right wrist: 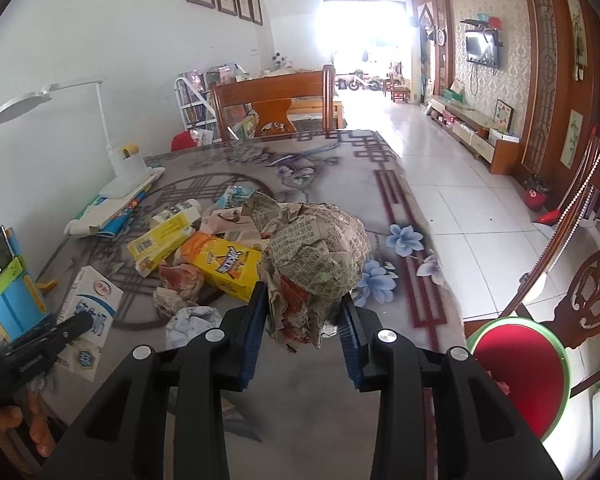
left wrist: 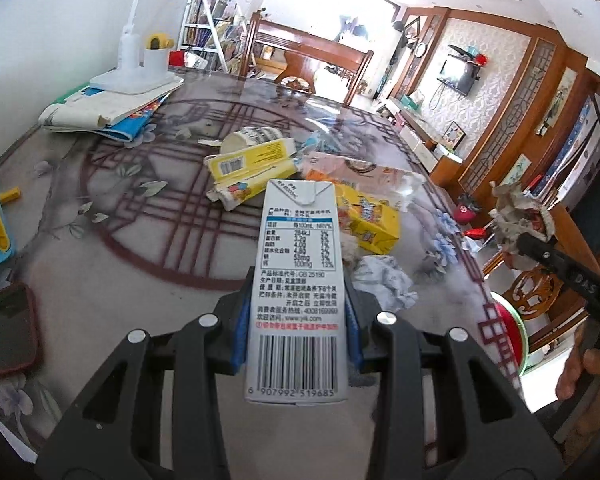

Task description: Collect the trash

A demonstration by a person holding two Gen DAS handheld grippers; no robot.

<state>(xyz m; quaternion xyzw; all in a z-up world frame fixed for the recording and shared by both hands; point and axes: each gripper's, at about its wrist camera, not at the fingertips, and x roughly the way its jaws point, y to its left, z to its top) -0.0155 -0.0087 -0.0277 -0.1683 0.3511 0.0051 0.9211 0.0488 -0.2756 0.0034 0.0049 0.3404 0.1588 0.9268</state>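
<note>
In the left wrist view my left gripper (left wrist: 298, 320) is shut on a white milk carton (left wrist: 298, 264), held upright above the table. My right gripper (right wrist: 304, 312) is shut on a crumpled newspaper ball (right wrist: 320, 248). That ball (left wrist: 516, 216) also shows at the right edge of the left wrist view. More trash lies on the patterned table (right wrist: 340, 168): a yellow box (right wrist: 228, 264), a yellow-and-white carton (right wrist: 160, 240), a paper cup (left wrist: 252, 138) and white crumpled paper (right wrist: 192, 320). A red bin with a green rim (right wrist: 516, 380) stands below the table's right edge.
A white desk lamp (right wrist: 124, 168) stands on stacked books (left wrist: 100, 112) at the far left. A phone (left wrist: 8, 328) and a blue stand (right wrist: 16, 300) sit at the near left. Wooden chairs (right wrist: 272, 96) stand at the far end and beside the bin.
</note>
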